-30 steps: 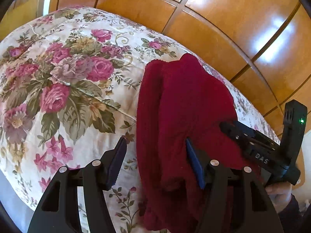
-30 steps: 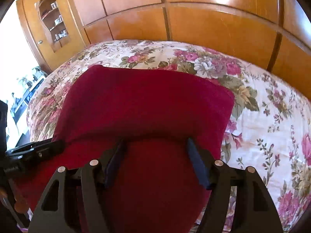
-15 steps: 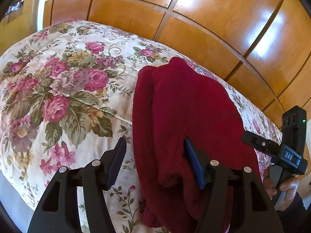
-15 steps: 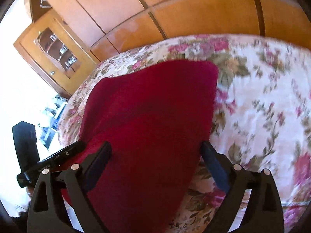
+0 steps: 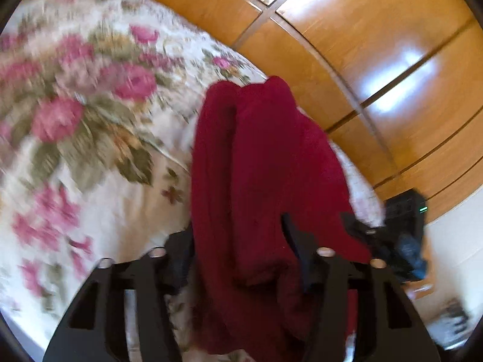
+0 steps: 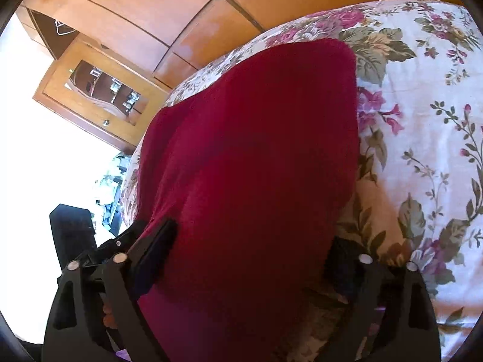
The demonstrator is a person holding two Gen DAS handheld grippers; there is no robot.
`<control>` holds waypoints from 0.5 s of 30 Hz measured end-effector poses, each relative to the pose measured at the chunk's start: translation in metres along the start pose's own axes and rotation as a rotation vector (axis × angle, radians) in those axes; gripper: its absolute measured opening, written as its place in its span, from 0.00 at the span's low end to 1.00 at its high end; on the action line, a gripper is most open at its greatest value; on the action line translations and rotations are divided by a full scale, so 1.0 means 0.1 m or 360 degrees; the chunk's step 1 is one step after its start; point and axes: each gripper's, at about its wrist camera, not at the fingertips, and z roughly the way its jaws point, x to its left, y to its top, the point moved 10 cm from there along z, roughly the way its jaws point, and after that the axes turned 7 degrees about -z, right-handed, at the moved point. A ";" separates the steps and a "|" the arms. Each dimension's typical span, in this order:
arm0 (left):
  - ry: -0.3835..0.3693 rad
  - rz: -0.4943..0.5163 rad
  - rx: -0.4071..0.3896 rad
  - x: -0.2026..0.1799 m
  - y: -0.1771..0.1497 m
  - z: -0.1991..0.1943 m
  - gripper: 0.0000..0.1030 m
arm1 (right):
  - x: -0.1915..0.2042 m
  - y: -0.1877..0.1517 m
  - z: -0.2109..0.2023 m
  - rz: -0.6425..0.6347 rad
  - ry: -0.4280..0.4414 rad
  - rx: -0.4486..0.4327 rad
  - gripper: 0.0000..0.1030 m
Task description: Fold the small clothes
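A dark red garment (image 5: 262, 175) lies folded in a long strip on the floral bedspread (image 5: 75, 126). It also fills the middle of the right wrist view (image 6: 250, 163). My left gripper (image 5: 238, 250) is open, its fingers on either side of the garment's near end. My right gripper (image 6: 250, 247) is open wide, straddling the garment's near end from the other side. The right gripper's body shows at the right of the left wrist view (image 5: 398, 235). The left gripper shows at the lower left of the right wrist view (image 6: 75, 235).
Wooden wardrobe panels (image 5: 347, 45) stand behind the bed. A wooden cabinet with a glass door (image 6: 99, 90) stands at the left of the right wrist view. The bed's edge runs close below both grippers.
Both grippers have tilted and moved closer over the garment's near end. The right gripper has opened wider. The left wrist view is blurred by motion.
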 end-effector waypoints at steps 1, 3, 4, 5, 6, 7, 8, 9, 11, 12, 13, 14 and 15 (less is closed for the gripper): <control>-0.0055 -0.0030 0.0003 -0.01 -0.01 0.00 0.39 | 0.02 0.01 -0.01 -0.0006 -0.0003 -0.0002 0.67; -0.0084 -0.0016 -0.0008 -0.06 -0.03 -0.03 0.34 | 0.09 0.02 -0.06 -0.0028 -0.0005 -0.0018 0.53; -0.0092 0.0005 -0.0017 -0.10 -0.05 -0.06 0.32 | 0.15 0.03 -0.11 -0.0049 -0.0002 -0.0031 0.47; -0.0102 0.0018 -0.0026 -0.14 -0.06 -0.09 0.32 | 0.23 0.05 -0.16 -0.0081 0.0004 -0.0044 0.44; -0.0119 0.0030 -0.0036 -0.19 -0.07 -0.15 0.31 | 0.30 0.07 -0.18 -0.0109 0.0014 -0.0055 0.42; -0.0144 0.0047 -0.0054 -0.24 -0.09 -0.23 0.31 | 0.41 0.11 -0.22 -0.0150 0.0037 -0.0066 0.41; -0.0158 0.0060 -0.0071 -0.29 -0.09 -0.31 0.31 | 0.50 0.14 -0.24 -0.0185 0.0059 -0.0073 0.40; -0.0163 0.0074 -0.0098 -0.33 -0.09 -0.42 0.31 | 0.66 0.18 -0.27 -0.0245 0.0092 -0.0081 0.40; -0.0180 0.0089 -0.0168 -0.39 -0.06 -0.66 0.31 | 0.95 0.28 -0.30 -0.0340 0.0153 -0.0094 0.40; -0.0179 0.0094 -0.0209 -0.41 -0.04 -0.79 0.31 | 1.13 0.36 -0.30 -0.0394 0.0203 -0.0100 0.40; -0.0180 0.0099 -0.0269 -0.42 0.01 -0.97 0.31 | 1.31 0.43 -0.29 -0.0448 0.0252 -0.0101 0.40; -0.0181 0.0100 -0.0316 -0.42 0.05 -1.12 0.31 | 1.46 0.48 -0.26 -0.0488 0.0292 -0.0097 0.40; -0.0171 0.0100 -0.0367 -0.42 0.10 -1.27 0.31 | 1.65 0.53 -0.22 -0.0542 0.0345 -0.0085 0.40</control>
